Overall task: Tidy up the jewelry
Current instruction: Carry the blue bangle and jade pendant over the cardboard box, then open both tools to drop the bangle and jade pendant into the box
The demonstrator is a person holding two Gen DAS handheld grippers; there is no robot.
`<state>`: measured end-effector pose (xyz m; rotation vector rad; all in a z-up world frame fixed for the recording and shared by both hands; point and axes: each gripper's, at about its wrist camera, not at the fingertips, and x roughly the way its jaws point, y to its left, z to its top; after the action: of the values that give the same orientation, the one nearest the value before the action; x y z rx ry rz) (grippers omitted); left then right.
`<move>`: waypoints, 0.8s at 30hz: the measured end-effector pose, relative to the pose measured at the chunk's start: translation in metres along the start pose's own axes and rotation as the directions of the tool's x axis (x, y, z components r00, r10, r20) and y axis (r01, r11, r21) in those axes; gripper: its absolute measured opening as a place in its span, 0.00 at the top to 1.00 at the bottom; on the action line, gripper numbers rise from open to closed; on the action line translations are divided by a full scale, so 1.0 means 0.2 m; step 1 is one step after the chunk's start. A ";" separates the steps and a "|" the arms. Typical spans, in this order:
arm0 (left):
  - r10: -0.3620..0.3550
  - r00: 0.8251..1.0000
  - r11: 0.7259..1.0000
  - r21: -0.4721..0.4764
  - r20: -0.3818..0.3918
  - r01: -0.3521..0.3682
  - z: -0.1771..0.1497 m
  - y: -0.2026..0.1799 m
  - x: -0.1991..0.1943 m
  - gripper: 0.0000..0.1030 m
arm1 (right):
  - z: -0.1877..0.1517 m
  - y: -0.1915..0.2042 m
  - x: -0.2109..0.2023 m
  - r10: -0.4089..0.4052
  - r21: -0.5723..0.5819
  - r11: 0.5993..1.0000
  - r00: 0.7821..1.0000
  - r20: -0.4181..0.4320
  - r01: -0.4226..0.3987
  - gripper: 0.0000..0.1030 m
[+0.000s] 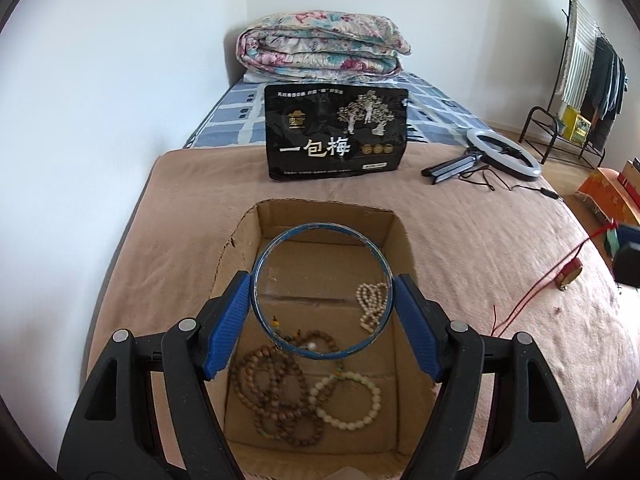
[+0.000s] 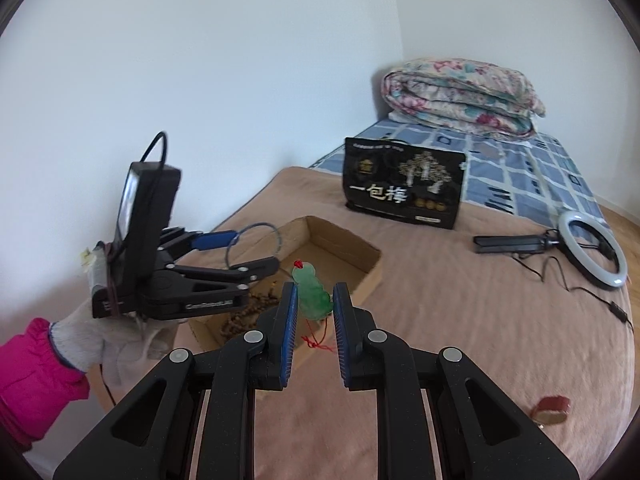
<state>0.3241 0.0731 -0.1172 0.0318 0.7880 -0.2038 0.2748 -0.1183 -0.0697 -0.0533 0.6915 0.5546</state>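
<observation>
Left tongs [image 1: 322, 312]: we see them clamped on a thin blue bangle [image 1: 320, 240].
Right tongs [image 2: 316, 304]: clamped on a green pendant [image 2: 314, 294], its red cord [image 2: 318, 342] partly hidden.

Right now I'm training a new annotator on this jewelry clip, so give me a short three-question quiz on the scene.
1. True or false: the left tool grips a blue bangle over the cardboard box.
2. What does the right tool hold? A) green pendant B) ring light C) white bead bracelet
3. Fill in: the brown bead strands lie inside the ____.

Key: 1 true; 2 A; 3 box.
</observation>
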 end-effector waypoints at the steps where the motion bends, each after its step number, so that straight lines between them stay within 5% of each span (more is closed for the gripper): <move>1: 0.002 1.000 1.000 -0.002 -0.004 -0.002 0.01 0.01 0.02 0.28 | 0.01 0.01 0.02 0.002 -0.005 1.000 1.000 -0.003 -0.002 0.85; 24: 0.001 0.997 0.999 -0.040 -0.072 -0.004 0.02 0.10 0.26 0.28 | -0.04 0.05 0.41 0.074 0.068 0.995 0.990 -0.120 -0.066 0.85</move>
<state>0.3654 0.0828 -0.1526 0.0026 0.8632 -0.1854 0.3167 -0.0723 -0.1243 -0.0032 0.8328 0.5998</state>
